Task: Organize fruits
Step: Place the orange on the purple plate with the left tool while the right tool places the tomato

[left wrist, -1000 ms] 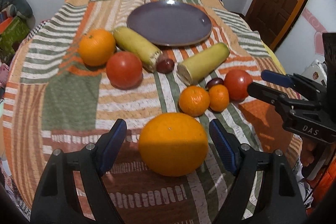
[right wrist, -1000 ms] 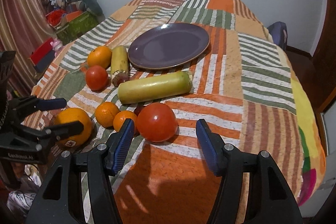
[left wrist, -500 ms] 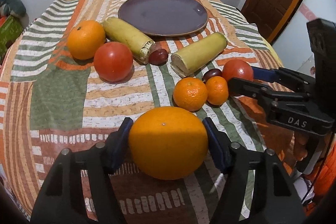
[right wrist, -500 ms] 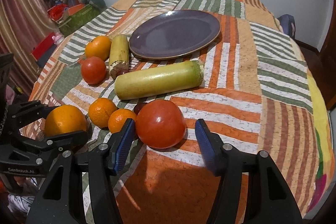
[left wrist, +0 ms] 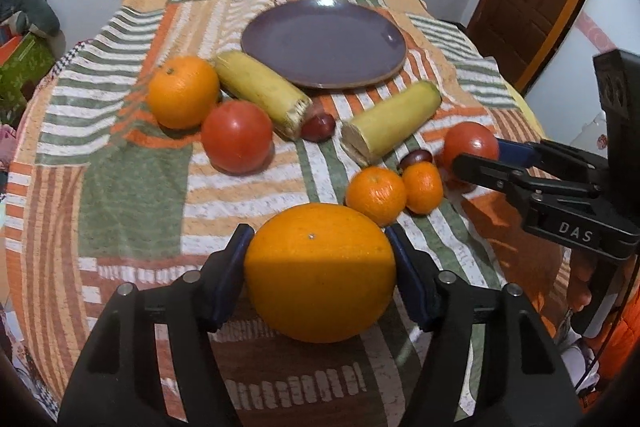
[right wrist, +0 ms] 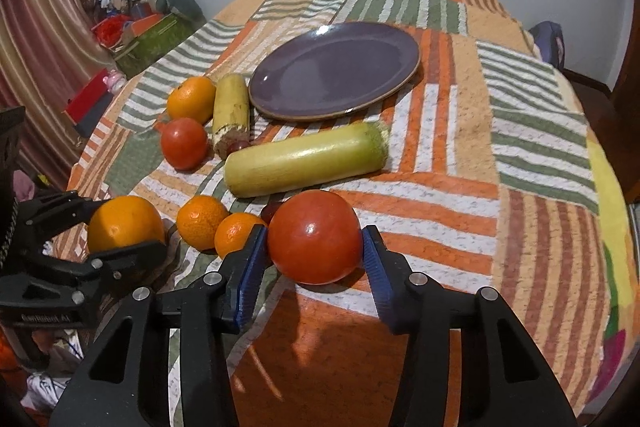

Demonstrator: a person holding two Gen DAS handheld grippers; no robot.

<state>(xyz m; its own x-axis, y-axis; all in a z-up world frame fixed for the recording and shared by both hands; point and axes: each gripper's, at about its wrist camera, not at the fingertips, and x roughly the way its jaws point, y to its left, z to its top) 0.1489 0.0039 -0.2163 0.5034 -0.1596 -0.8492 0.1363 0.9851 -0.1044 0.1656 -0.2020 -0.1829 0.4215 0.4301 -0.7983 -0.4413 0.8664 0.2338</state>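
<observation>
Left gripper (left wrist: 320, 263) pinches the big orange (left wrist: 320, 273) at the near cloth edge. Right gripper (right wrist: 316, 251), jaws just closing, has pads against the tomato (right wrist: 315, 242) to its right. Orange is firm; tomato looks soft, slick: squeeze lightly at widest girth. Plate (left wrist: 324, 45) far, bare.

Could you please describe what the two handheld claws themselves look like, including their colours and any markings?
Both are black plastic with two angular arms, silver bolts at the pivots and ribbed blue pads on the fingertips. Seen from the left camera, the right claw carries white "DAS" lettering on its body. Seen from the right camera, the left claw has faint lettering too blurred to read. No sleeves show.
</observation>
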